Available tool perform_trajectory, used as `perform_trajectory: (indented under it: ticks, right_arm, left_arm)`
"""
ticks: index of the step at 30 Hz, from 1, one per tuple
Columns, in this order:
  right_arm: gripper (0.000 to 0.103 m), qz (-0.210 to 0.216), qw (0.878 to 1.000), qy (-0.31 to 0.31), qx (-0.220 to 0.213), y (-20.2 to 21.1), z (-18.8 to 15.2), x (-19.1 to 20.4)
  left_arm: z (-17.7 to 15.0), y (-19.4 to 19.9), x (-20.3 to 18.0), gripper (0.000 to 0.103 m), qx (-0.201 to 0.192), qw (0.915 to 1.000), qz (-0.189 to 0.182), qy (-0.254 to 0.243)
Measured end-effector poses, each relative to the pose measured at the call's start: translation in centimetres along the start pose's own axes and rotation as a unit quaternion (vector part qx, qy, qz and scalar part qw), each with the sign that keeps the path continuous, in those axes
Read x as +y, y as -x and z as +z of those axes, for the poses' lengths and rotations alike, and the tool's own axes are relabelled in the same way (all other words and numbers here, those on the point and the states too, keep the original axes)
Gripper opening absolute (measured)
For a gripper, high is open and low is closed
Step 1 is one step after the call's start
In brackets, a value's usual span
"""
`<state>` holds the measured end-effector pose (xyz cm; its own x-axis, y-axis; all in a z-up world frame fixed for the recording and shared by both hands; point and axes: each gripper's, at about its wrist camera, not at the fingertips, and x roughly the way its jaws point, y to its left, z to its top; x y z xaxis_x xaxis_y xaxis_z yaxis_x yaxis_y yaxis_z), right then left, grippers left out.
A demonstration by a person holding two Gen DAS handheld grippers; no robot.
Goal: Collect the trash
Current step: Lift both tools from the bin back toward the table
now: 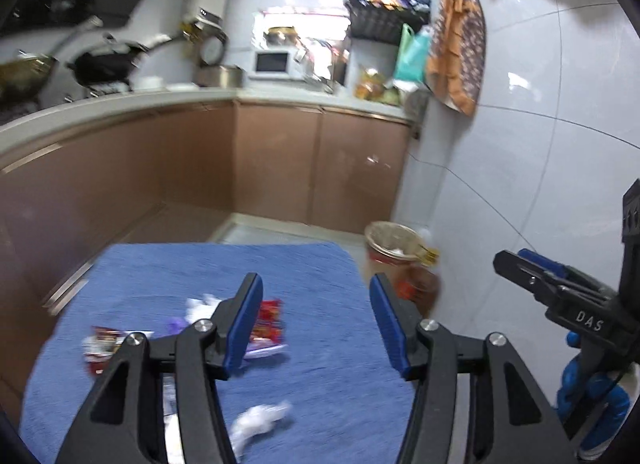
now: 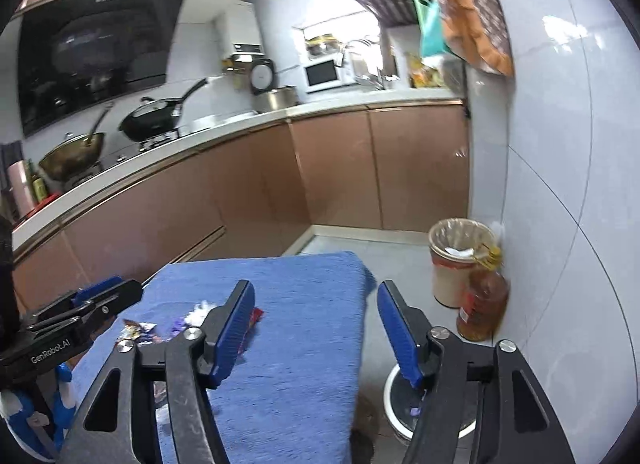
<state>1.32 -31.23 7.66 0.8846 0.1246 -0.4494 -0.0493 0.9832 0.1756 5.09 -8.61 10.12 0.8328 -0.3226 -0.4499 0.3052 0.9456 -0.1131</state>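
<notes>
Trash lies on a blue cloth-covered table (image 1: 320,276): a red snack wrapper (image 1: 270,320), a crumpled white tissue (image 1: 202,306), a red and white wrapper (image 1: 100,348) at the left, and a white crumpled paper (image 1: 260,420) near the front. My left gripper (image 1: 316,304) is open and empty above the table. My right gripper (image 2: 316,304) is open and empty over the table's right edge (image 2: 360,324); it also shows at the right of the left wrist view (image 1: 520,264). A white bin (image 2: 394,392) with scraps inside sits on the floor below the right gripper.
A lined wastebasket (image 2: 456,260) and a bottle of amber liquid (image 2: 482,304) stand on the floor by the tiled wall. Brown cabinets (image 2: 340,167) and a counter with pans and a microwave (image 2: 324,73) run behind the table.
</notes>
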Motion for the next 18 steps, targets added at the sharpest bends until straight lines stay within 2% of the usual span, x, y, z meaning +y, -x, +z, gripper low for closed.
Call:
perform_trajectory:
  ticks: [5,12,18]
  right_arm:
    - [0.076,0.004,1.0,0.027,-0.015,1.9,0.1,2.8]
    - [0.103,-0.004,0.996,0.063,-0.063,4.7,0.3,6.3]
    - [0.103,0.007,0.993,0.072,-0.09,6.4,0.7,8.0]
  left_arm:
    - [-0.9,4.5,1.4,0.058,-0.034,0.9989,0.032,-0.003]
    - [-2.0,8.6,2.7,0.058,-0.069,0.9952,0.069,-0.005]
    - [-3.0,10.7,4.3,0.058,-0.085,0.9926,0.086,0.007]
